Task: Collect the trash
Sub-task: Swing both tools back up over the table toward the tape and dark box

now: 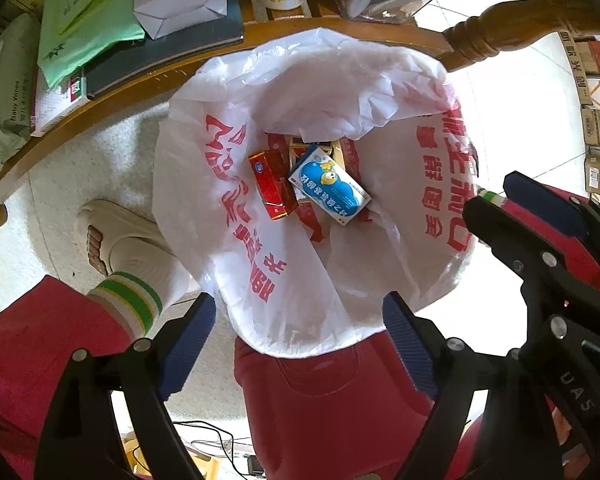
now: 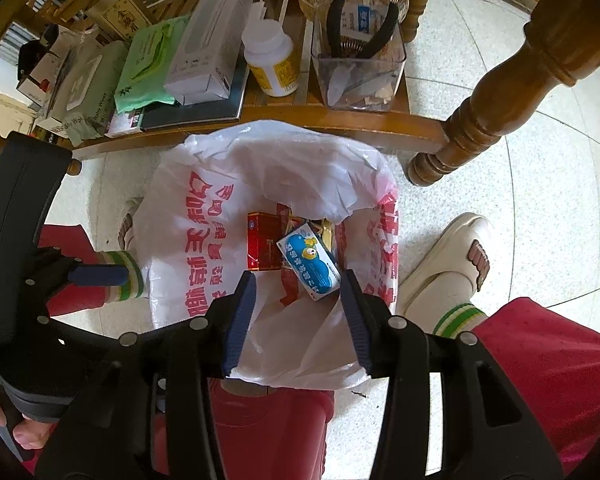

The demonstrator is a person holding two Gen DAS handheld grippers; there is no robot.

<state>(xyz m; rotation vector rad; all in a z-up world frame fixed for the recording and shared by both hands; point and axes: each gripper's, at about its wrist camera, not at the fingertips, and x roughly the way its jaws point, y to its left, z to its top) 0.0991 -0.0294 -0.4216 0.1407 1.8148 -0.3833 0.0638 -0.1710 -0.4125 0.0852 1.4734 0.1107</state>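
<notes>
Pale tiled floor [image 2: 520, 184] spreads under you, with a cluttered wooden shelf [image 2: 284, 118] beyond both tools. Your left gripper [image 1: 300, 344] hangs with jaws wide apart and empty; your right gripper [image 2: 296, 320] is parted too, holding nothing. Directly below them, the white bag [image 1: 380, 92] holds a blue carton [image 1: 330, 186] and red box [image 1: 272, 182].
</notes>
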